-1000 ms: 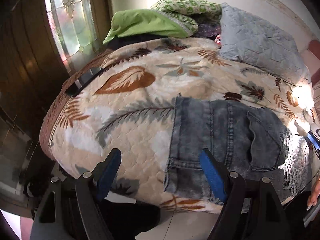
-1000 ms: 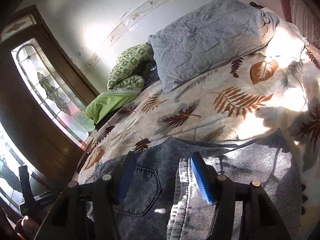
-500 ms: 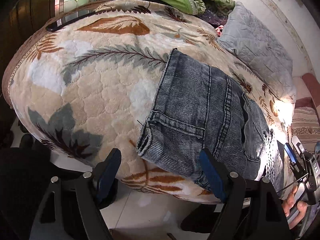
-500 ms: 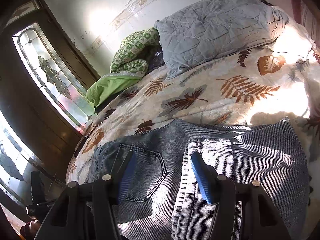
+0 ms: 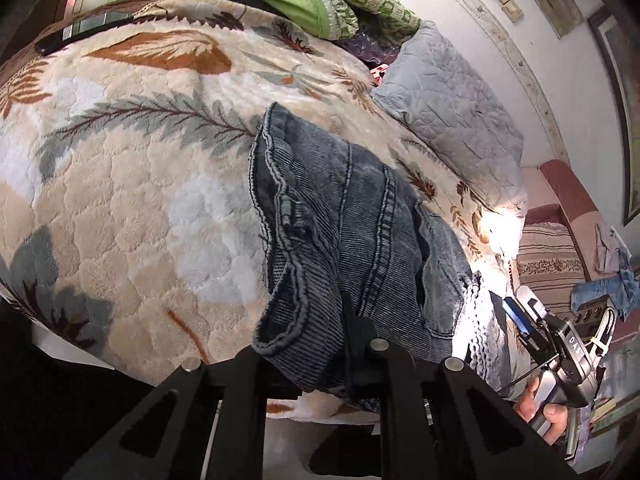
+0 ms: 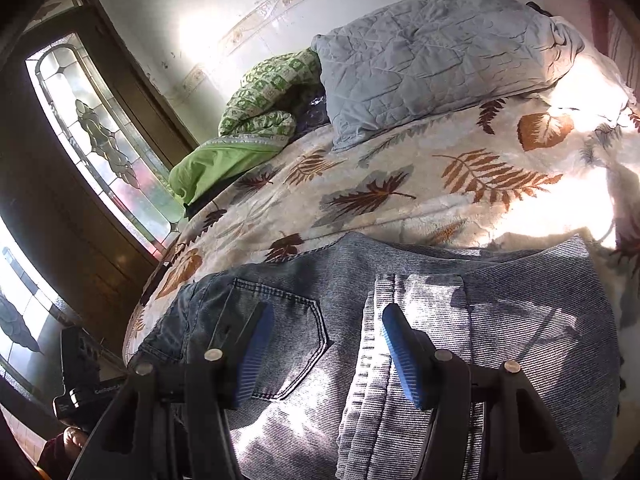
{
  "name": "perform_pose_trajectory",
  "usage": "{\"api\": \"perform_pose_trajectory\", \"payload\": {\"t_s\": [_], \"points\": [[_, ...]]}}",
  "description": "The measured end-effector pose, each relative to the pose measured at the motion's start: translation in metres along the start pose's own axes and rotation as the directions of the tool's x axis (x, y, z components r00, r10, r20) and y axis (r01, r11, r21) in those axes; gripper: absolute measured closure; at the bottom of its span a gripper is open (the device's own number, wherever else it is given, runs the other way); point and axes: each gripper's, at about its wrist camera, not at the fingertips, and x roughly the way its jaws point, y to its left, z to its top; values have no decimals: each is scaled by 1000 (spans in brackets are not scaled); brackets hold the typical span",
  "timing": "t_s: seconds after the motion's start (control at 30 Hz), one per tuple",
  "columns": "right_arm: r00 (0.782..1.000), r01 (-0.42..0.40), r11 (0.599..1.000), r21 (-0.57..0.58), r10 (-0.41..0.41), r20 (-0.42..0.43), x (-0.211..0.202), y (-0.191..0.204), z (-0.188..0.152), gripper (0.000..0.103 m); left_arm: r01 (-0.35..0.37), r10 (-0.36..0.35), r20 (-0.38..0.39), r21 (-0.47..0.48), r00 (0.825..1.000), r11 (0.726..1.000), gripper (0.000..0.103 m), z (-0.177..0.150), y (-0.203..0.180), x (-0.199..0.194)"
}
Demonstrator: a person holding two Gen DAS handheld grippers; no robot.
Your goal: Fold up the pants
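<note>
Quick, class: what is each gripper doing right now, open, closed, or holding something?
Left gripper: closed on the waistband corner of the jeans.
Right gripper: open, holding nothing, blue pads apart above the jeans.

Pants (image 5: 352, 216): faded blue-grey denim, matt, ribbed weave, raised stitched seams. Blanket (image 5: 120, 184): plush fleece, quilted, leaf print, matt. Pillow (image 6: 432, 52): grey quilted cloth, creased. Green bedding (image 6: 224, 160): smooth cloth. Right gripper (image 6: 326, 354): matt black plastic, ridged blue rubbery pads (image 6: 400, 354), metal pins. Door (image 6: 96, 144): dark wood, textured leaded glass.
</note>
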Motion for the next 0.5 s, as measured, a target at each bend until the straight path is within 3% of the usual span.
{"api": "perform_pose_trajectory", "payload": {"t_s": [0.13,0.23,0.33,0.43,0.5], "points": [[999,-40,999,-5,40,-12,0,1,-2,42,19,-25,51,124,998,992,90,4,-36,-24],[999,-45,999,24,46,-23,0,-6,-3,42,32,-55,84,262,995,965,90,3,-77,-41],[997,-63,994,88,66,-27,-4,-21,-1,44,71,-111,83,386,990,920,90,0,-119,-52],[991,-126,983,135,130,-23,-11,-32,-1,62,116,-163,55,487,985,866,91,-6,-161,-51],[984,-175,970,170,179,-12,-17,-39,0,65,149,-192,25,536,981,831,91,-11,-185,-45]]}}
